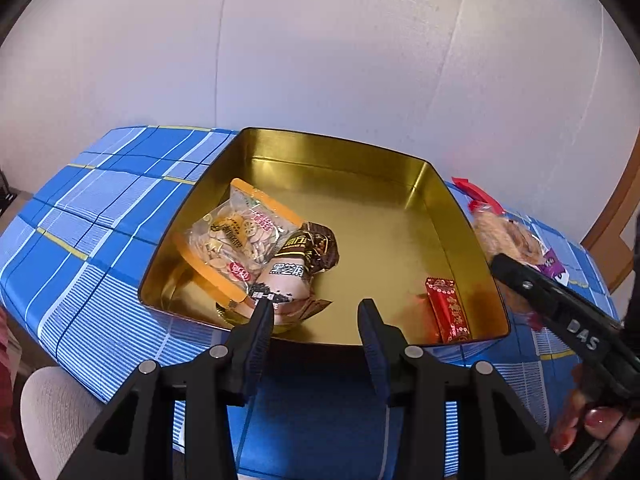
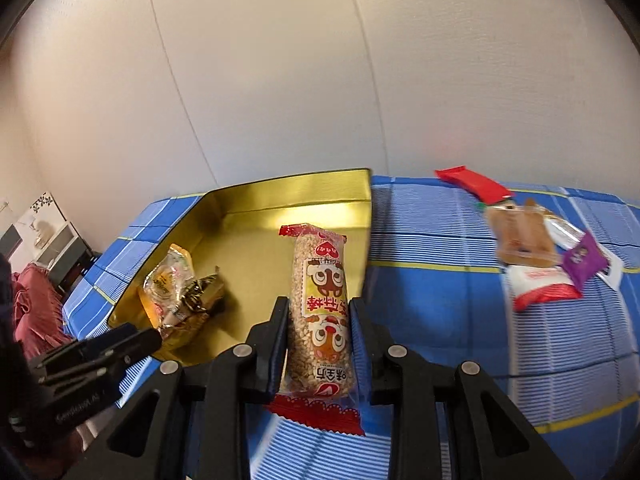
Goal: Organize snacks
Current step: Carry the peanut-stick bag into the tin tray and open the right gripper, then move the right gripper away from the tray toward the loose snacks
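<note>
My right gripper [image 2: 318, 320] pinched one rice bar [image 2: 320, 312], mid-frame over the gold tin [image 2: 296, 192]; my left gripper [image 1: 316, 320] stood spread, empty. Three packets lay in the tin; the loose ones upper right blurred.

"DAS" in white letters on the black arm of the right gripper [image 1: 560, 304], right edge of the left wrist view. Rice bar wrapper [image 2: 322, 312], centre of the right wrist view: "味全坊" near its lower end, seen upside down. Black sesame pastry pack [image 1: 292, 280], centre left in the tin: "黑芝麻". Print on the other packets is too small or blurred to read.
</note>
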Motion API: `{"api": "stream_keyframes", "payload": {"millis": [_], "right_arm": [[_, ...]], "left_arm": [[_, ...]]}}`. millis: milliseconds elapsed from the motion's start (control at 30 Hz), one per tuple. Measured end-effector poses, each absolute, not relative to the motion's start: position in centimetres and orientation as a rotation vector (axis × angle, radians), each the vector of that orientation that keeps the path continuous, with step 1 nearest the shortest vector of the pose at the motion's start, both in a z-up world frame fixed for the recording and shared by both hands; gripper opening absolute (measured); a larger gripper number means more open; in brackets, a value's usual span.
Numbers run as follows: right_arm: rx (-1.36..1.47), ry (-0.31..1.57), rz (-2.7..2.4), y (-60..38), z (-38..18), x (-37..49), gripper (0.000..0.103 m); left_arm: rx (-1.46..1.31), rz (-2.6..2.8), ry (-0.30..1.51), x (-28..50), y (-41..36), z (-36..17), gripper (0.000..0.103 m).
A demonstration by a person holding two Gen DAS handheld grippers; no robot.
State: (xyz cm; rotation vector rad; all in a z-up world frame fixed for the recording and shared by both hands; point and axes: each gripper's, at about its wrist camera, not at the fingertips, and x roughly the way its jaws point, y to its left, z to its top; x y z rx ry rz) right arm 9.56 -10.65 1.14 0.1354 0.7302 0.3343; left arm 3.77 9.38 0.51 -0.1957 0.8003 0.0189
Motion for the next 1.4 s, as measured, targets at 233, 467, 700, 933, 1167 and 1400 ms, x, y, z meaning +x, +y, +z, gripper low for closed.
{"api": "stream_keyframes", "payload": {"millis": [233,467,700,933,1167,1400], "right_arm": [[0.099,0.794,0.344,-7.4,-0.1,11.9,0.029],[0.065,0.855,0.318,-5.6,-1.8,13.4,0.03],[0.067,0.838,0.307,-6.0,-1.5,13.6,0.032],[0.09,0.736,0.289,-8.3,0.6,11.8,0.032],[0.12,0.697,0.222,-12.5,1.6,10.2,0.035],[0.151,0.738,0.117,-17.8,-0.3,8.6,0.038]], "left_arm": [[-0.228,0.045,0.793,3.7,9.9,0.6,0.045],[-0.236,0.048,0.788,3.7,9.9,0.8,0.045],[-0.244,0.048,0.798,3.7,9.7,0.6,0.045],[-0.256,0.044,0.791,3.5,9.7,0.7,0.045],[-0.266,-0.001,0.776,3.3,8.9,0.9,0.045],[-0.245,-0.075,0.778,3.0,7.0,0.9,0.045]]}}
